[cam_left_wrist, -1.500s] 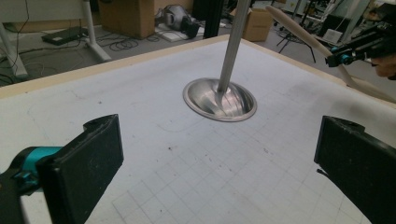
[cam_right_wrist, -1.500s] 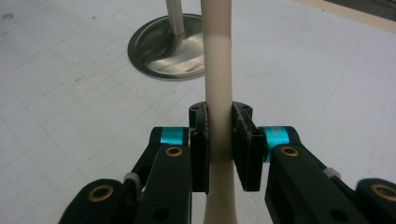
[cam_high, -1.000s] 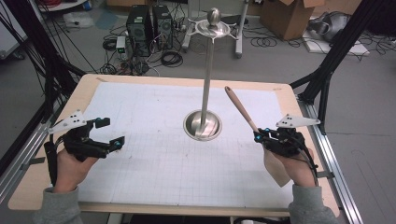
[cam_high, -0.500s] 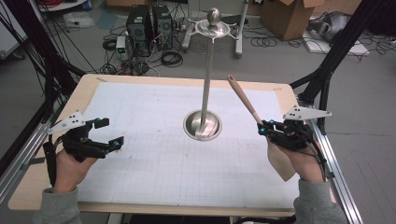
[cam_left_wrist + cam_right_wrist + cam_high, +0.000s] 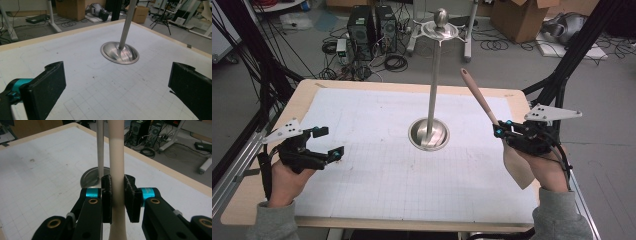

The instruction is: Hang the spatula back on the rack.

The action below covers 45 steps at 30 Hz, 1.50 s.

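Right gripper view: right gripper (image 5: 117, 197) has its jaws clamped on the silicone spatula (image 5: 492, 120) neck, handle pointing up, off the table. Hanging on the utensil stand (image 5: 432, 100) beyond it isn't done. Left gripper (image 5: 324, 145) wide open, empty.

Your left gripper (image 5: 326, 142) and right gripper (image 5: 501, 129): black bodies, flat black jaw pads, teal collars at the jaw roots, brass-coloured pivot screws, grey three-cornered top plates, black trailing cables. Your sleeves (image 5: 272, 222) are grey, cuffed at the wrist.
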Available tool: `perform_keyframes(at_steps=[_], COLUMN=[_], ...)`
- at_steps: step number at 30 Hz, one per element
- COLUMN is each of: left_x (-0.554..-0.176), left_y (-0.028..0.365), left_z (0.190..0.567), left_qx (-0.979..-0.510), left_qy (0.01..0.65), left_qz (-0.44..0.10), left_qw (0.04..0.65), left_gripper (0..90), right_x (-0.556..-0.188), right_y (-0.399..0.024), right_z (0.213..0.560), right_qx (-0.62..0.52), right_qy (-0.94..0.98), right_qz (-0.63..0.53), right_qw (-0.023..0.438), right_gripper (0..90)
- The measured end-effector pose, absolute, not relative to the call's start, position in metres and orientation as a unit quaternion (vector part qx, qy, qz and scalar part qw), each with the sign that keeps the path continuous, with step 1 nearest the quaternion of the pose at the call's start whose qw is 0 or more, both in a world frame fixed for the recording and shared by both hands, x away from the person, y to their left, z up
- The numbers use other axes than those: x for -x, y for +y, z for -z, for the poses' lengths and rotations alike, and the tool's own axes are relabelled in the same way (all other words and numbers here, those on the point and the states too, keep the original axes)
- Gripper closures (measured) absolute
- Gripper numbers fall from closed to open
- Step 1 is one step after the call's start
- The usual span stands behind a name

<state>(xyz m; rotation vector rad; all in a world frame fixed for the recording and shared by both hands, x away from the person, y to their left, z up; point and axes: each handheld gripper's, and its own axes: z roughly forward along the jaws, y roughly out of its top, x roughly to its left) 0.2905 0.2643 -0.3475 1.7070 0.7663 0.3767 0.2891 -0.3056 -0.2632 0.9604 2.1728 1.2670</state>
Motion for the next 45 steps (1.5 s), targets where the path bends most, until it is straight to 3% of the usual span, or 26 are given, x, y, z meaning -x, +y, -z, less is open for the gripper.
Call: perform_keyframes(at_steps=[25, 45], left_x=[-0.291, -0.290], left_y=[0.266, 0.267], left_z=[0.348, 0.349], left_qx=[-0.729, -0.729], left_qy=[0.331, 0.332], left_qz=[-0.162, -0.162], left_qw=[0.576, 0.577], left_gripper=[1.7, 1.8], right_x=[-0.282, -0.290], right_y=[-0.303, -0.300], right_z=[0.218, 0.208], right_qx=[-0.328, -0.329], right_qy=[0.769, 0.764], right_qz=[-0.488, -0.497], right_qw=[0.250, 0.248], right_gripper=[78.7, 78.7])
